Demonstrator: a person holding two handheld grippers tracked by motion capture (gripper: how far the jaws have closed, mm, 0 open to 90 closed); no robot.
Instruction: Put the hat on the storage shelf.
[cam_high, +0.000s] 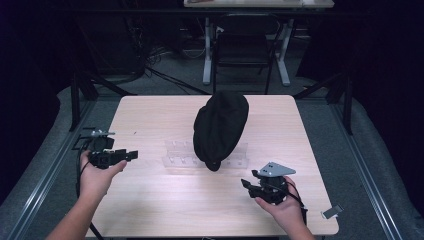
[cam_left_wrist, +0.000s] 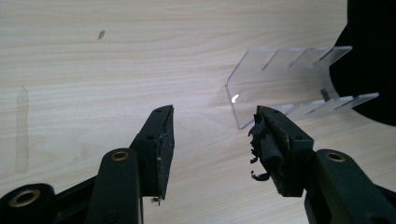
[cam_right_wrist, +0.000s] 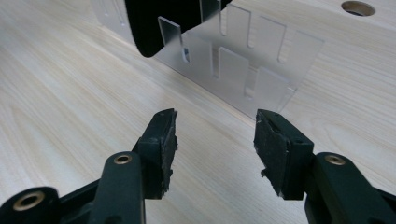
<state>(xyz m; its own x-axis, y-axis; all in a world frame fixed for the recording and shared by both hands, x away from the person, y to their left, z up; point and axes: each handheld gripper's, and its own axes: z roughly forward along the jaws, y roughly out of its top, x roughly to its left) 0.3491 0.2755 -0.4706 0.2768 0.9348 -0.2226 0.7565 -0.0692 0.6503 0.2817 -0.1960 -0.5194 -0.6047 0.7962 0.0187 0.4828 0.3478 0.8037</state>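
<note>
Black cap (cam_high: 220, 129) drapes the clear rack (cam_high: 176, 153) (seemingly slotted); both tools, left (cam_left_wrist: 212, 135) and right (cam_right_wrist: 215, 140), gape empty.

A light wooden counter (cam_high: 150, 115) is standing on grey carpet (cam_high: 45, 130). Behind the counter, a dark chair (cam_high: 243, 45) is sitting under a white-legged desk (cam_high: 207, 50), and the room around is lying in shadow.

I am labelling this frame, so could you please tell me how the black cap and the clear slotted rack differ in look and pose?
The black cap is opaque, dark and rounded, while the clear slotted rack is see-through and made of flat panels with cut slots. The cap sits on top, draped over the rack's middle and right part; the rack stands directly on the table. Both lie between the two open grippers, touched by neither.
</note>
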